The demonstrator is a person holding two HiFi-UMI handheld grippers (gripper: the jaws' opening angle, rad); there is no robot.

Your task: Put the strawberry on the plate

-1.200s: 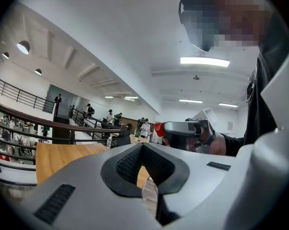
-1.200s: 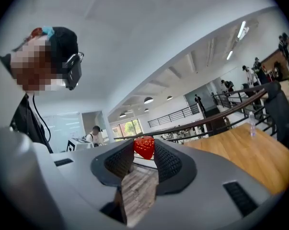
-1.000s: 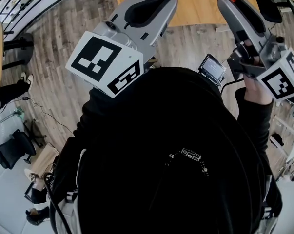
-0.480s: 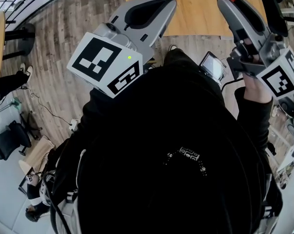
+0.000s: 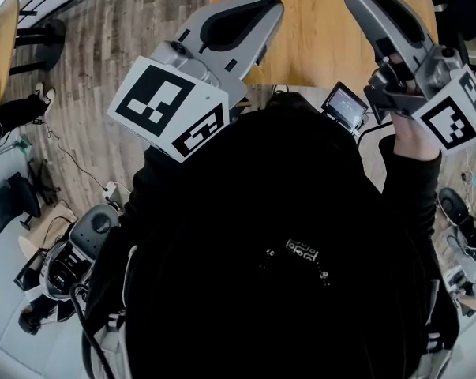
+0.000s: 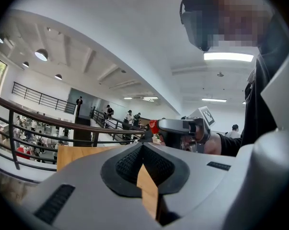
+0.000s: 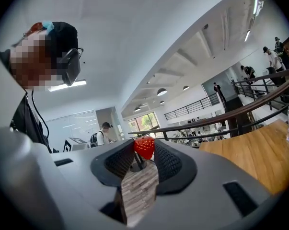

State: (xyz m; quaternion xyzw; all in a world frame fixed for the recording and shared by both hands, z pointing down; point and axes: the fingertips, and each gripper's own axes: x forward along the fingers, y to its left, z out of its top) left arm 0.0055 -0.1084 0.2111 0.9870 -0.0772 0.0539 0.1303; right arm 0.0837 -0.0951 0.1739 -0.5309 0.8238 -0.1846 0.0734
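Brightly and evenly lit indoors. Lit from overhead by ceiling strip lights point(image 6: 228, 56) and round downlights point(image 6: 41, 55) in the left gripper view, with added daylight through far windows point(image 7: 145, 121) in the right gripper view. Blown out to plain white at the strip lights. Soft, faint shadows only. Crushed to flat black across the dark clothing point(image 5: 285, 212) in the head view. Strongly fisheye-bent in all three views: railing point(image 7: 207, 120) bowed, corners of both gripper views vignetted black. Crisp and saturated on the strawberry point(image 7: 144, 147); softer on the nearest grey housings.
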